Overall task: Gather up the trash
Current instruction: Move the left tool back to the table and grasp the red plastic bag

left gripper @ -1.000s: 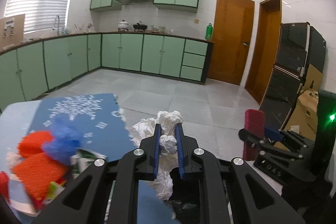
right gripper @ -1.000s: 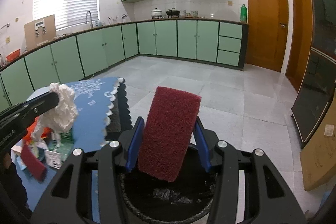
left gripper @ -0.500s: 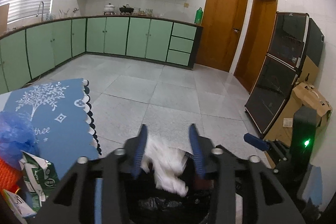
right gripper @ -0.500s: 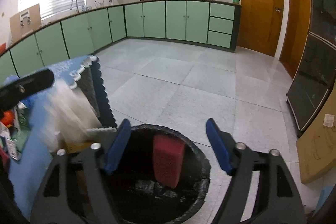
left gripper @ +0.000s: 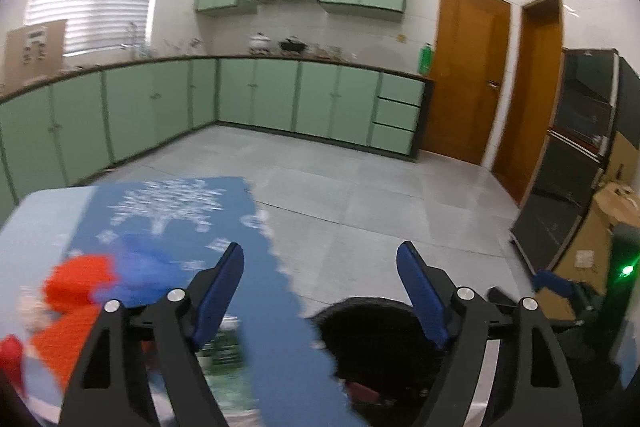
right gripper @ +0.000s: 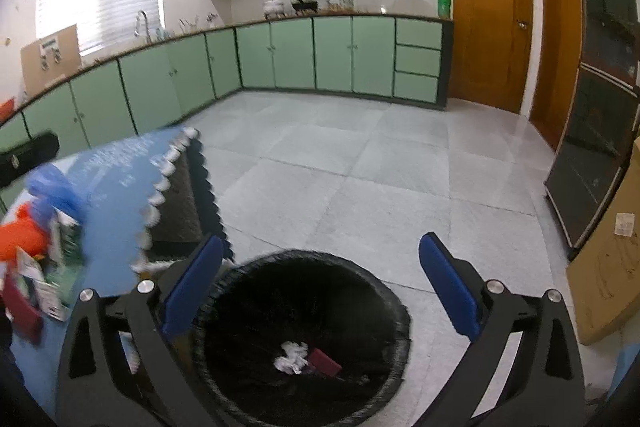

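A black-lined trash bin [right gripper: 396, 311] stands on the floor beside the table; it also shows in the left wrist view [left gripper: 372, 331]. Inside lie a crumpled white paper wad [right gripper: 291, 358] and a dark red scouring pad [right gripper: 325, 362]. My right gripper [right gripper: 320, 291] is open and empty above the bin. My left gripper [left gripper: 322, 293] is open and empty over the table edge beside the bin. On the blue snowflake tablecloth [left gripper: 176, 211] lie an orange sponge [left gripper: 76, 307], a blue bag [left gripper: 148, 263] and a green carton [left gripper: 224, 351].
The table's left part holds more litter in the right wrist view: an orange item [right gripper: 20, 235], a green carton [right gripper: 64, 247], a red pad [right gripper: 22, 311]. Cardboard boxes [left gripper: 608, 239] and dark cabinets [left gripper: 576, 163] stand at right. Grey tiled floor [right gripper: 360, 163] lies ahead.
Both grippers opened and let go of their loads. The white paper wad and the red scouring pad fell into the bin. The left gripper swung back toward the table.
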The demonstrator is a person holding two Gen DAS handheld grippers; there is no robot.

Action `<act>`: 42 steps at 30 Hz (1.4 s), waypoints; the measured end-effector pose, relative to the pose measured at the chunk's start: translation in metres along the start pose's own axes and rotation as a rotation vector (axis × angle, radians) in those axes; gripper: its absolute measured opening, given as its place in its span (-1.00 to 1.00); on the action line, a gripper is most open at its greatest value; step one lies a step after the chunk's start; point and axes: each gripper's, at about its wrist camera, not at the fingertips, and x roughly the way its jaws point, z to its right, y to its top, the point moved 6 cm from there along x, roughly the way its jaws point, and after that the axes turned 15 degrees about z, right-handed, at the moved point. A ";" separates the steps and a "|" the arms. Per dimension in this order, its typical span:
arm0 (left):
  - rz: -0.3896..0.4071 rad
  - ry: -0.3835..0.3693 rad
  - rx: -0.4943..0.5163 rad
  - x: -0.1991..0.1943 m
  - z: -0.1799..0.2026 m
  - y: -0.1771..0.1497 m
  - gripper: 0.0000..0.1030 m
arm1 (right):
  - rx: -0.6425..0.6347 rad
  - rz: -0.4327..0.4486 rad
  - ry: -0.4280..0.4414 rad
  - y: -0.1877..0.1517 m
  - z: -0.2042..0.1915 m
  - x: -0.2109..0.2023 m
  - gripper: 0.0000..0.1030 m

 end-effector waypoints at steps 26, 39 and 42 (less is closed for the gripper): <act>0.041 0.518 -0.007 -0.143 -0.244 -0.021 0.56 | -0.038 0.130 0.319 0.017 -0.230 -0.045 0.88; -0.079 0.569 -0.045 -0.135 -0.288 -0.079 0.56 | -0.081 0.095 0.360 -0.002 -0.276 -0.030 0.88; -0.103 0.571 -0.054 -0.130 -0.292 -0.088 0.56 | -0.092 0.093 0.361 -0.006 -0.280 -0.027 0.88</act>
